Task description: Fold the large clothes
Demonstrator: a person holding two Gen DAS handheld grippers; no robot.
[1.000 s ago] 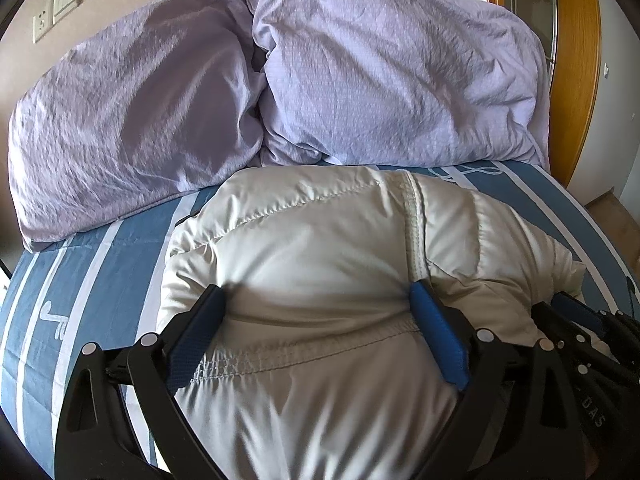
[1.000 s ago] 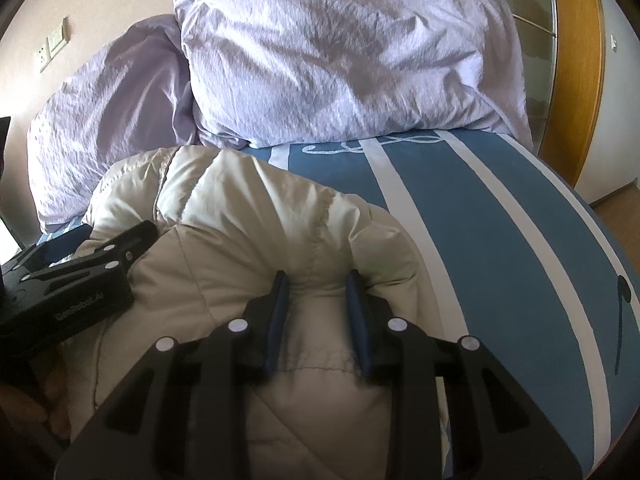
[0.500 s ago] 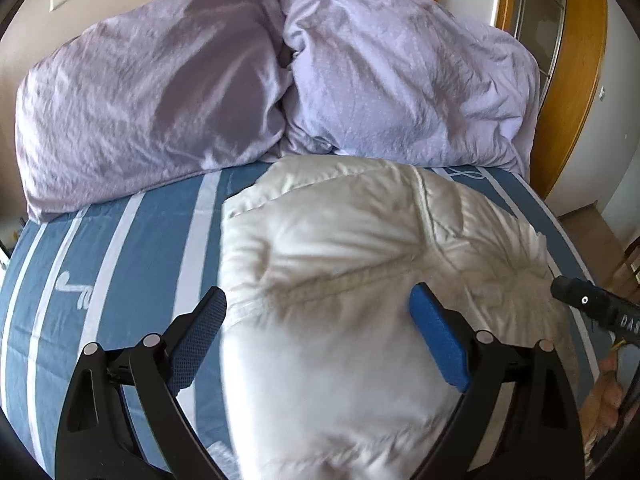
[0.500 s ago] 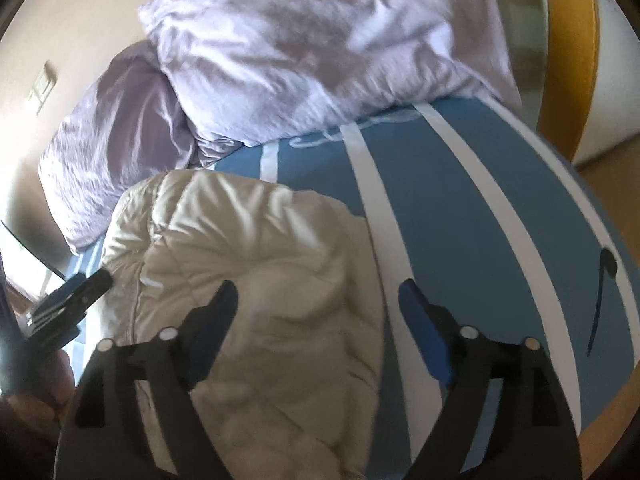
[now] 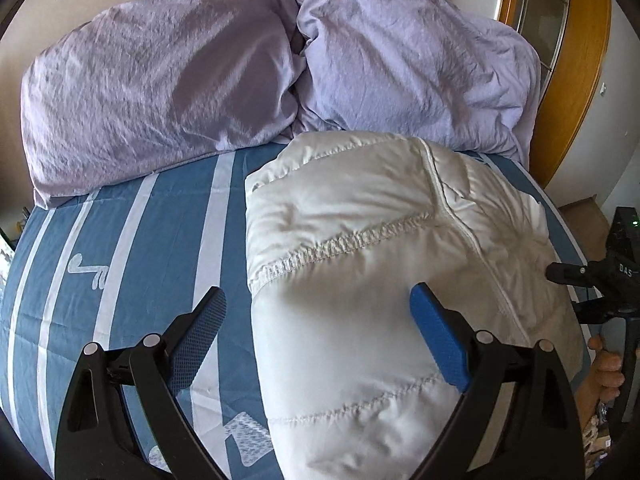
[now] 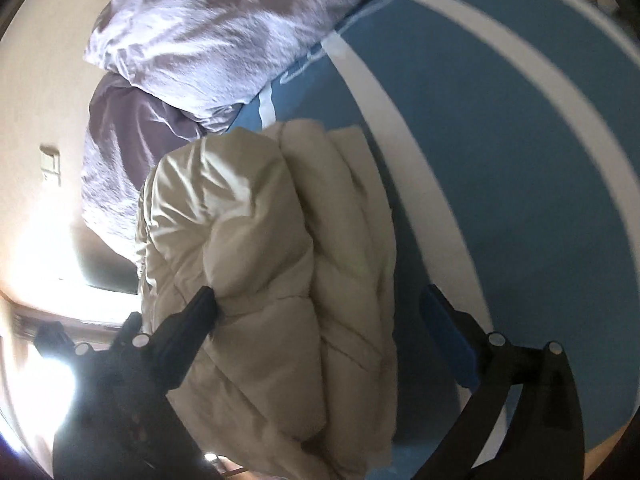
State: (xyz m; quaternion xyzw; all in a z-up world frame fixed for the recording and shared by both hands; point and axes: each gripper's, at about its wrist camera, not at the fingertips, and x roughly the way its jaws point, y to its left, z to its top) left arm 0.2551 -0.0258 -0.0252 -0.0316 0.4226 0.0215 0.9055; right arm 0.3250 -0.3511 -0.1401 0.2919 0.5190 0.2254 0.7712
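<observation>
The padded jacket (image 5: pixel 360 264) lies on the bed (image 5: pixel 132 240) as a thick, compact bundle, near the head edge where two lilac pillows (image 5: pixel 160 80) lean against the wall. Its far end reaches almost to the right pillow. In the right wrist view the same jacket (image 6: pixel 260 260) shows several layers stacked one over another, so I judge that the main folds are already made.

The left gripper (image 5: pixel 320 332) hovers over the near part of the bundle with its jaws spread wide. One blue pad is above the striped sheet and the other is above the white fabric, and nothing is held between them. The right gripper (image 6: pixel 320 312) is also wide apart. Its left finger is close against the side of the bundle, but I cannot tell whether it really presses it. This view is tilted and a little blurred, so small details are not clear.

From the left wrist view the right tool appears at the right edge of the bed, apart from the jacket.

In my judgement the task is close to its end. What may remain is only to flatten the puffy top, to square the edges, or to check that the layers do not spring open. Such a filled material probably tends to rise again when it is not pressed.
</observation>
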